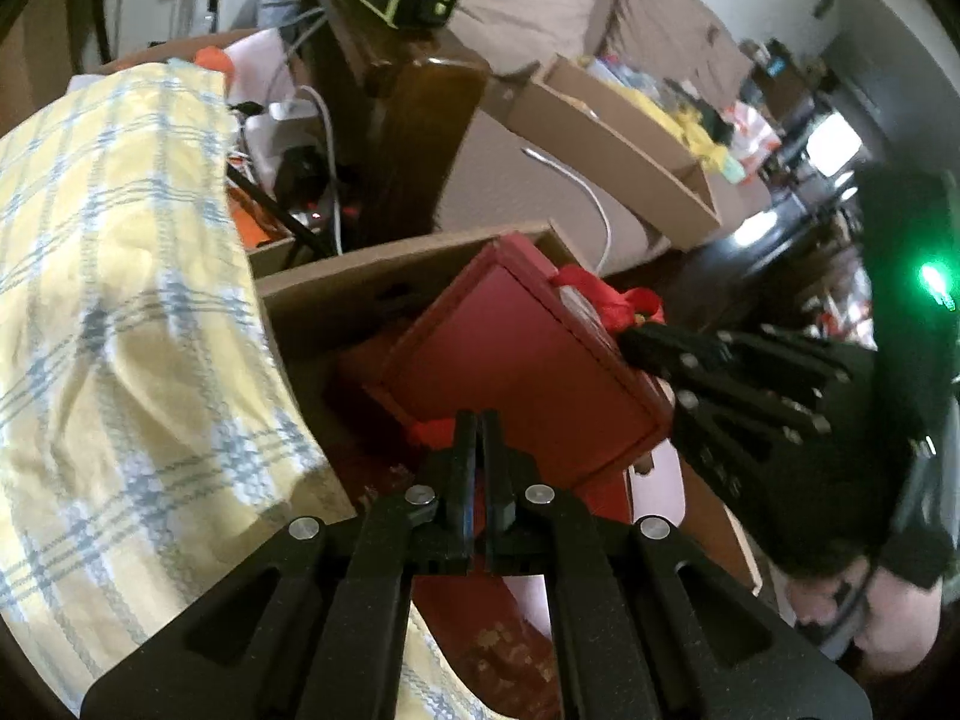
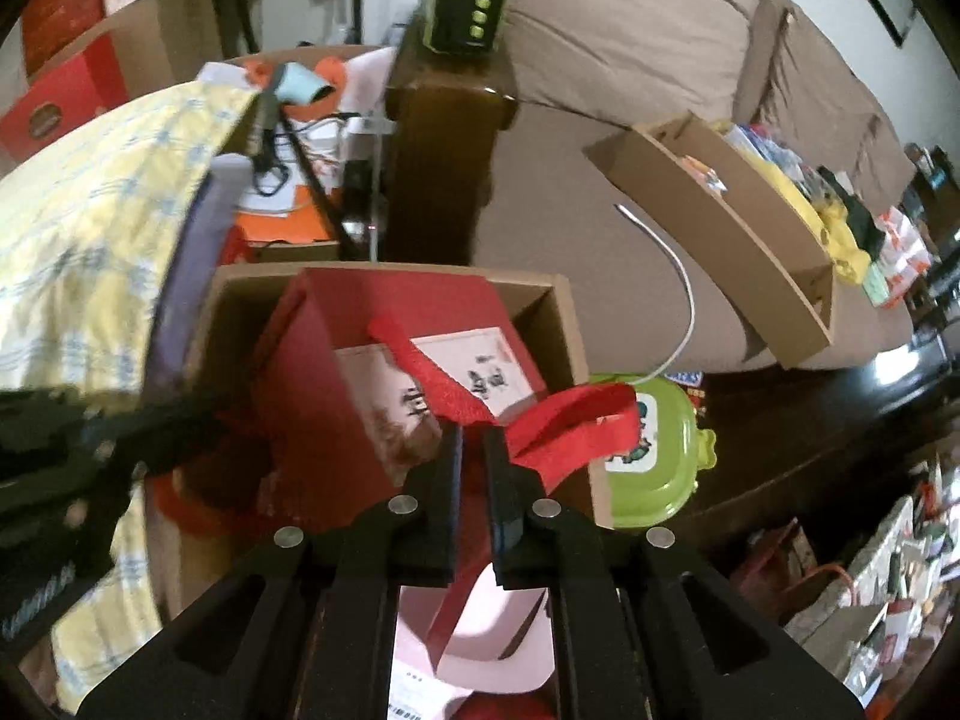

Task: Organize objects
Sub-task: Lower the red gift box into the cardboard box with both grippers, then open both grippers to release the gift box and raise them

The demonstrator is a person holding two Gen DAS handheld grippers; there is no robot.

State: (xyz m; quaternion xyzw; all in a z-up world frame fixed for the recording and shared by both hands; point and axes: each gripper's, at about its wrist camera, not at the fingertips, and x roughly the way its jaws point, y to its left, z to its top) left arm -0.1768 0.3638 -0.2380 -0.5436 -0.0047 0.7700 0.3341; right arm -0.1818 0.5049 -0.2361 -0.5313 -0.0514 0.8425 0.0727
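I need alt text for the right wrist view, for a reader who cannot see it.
The right tongs, nearly shut, pinch a red ribbon on a red gift box tilted inside an open cardboard box. A green lidded container sits to its right, a yellow plaid cloth to its left.

Brown fabric couch seat (image 2: 540,192) before you carries flat open cardboard tray (image 2: 750,228), tilted, crammed with mixed small packets. White cable (image 2: 678,276) curves across seat just beside tray. Dark wooden armrest (image 2: 450,138) at couch end bears black-and-lime box-shaped device (image 2: 468,0) on top. Your open cardboard box (image 2: 558,324) stands against seat's front edge; what lies under it cannot be told.
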